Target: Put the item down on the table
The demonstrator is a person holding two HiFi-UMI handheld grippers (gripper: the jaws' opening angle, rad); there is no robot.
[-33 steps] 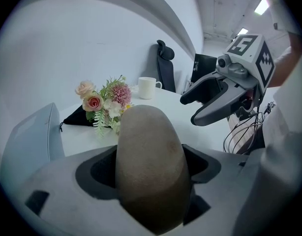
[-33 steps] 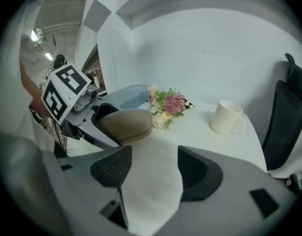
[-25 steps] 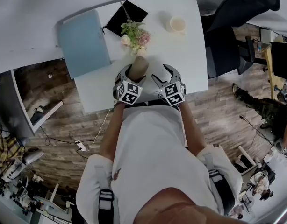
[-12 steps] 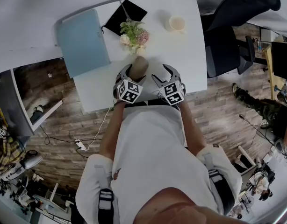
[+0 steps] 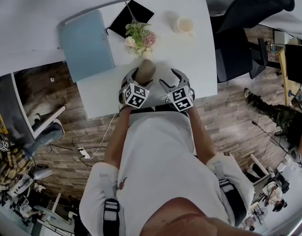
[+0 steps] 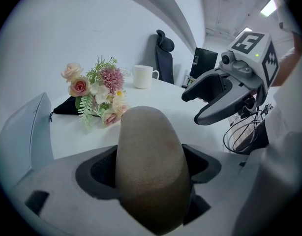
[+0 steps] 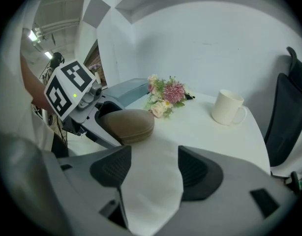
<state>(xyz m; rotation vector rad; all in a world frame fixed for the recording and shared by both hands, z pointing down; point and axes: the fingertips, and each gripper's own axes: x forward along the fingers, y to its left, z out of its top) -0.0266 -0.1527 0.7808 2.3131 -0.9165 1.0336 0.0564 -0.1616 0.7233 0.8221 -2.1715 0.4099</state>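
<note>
A brown, smooth oval item (image 5: 147, 69) stands on end between the pads of my left gripper (image 5: 142, 75), which is shut on it. In the left gripper view the item (image 6: 148, 161) fills the gap between the jaws. It is held low over the white table (image 5: 190, 53), near the front edge; I cannot tell whether it touches the top. My right gripper (image 5: 171, 77) is just to the right of it, open, with only bare table between its jaws (image 7: 153, 168). From there the item (image 7: 127, 124) shows to the left.
A small bunch of flowers (image 5: 140, 36) lies just beyond the item. Further back are a white mug (image 5: 185, 25), a black pouch (image 5: 132, 17) and a pale blue folder (image 5: 87, 44) at the table's left. A black office chair (image 5: 244, 28) stands to the right.
Both grippers and the item have stayed where they were. A person on the floor at the far left has shifted.
</note>
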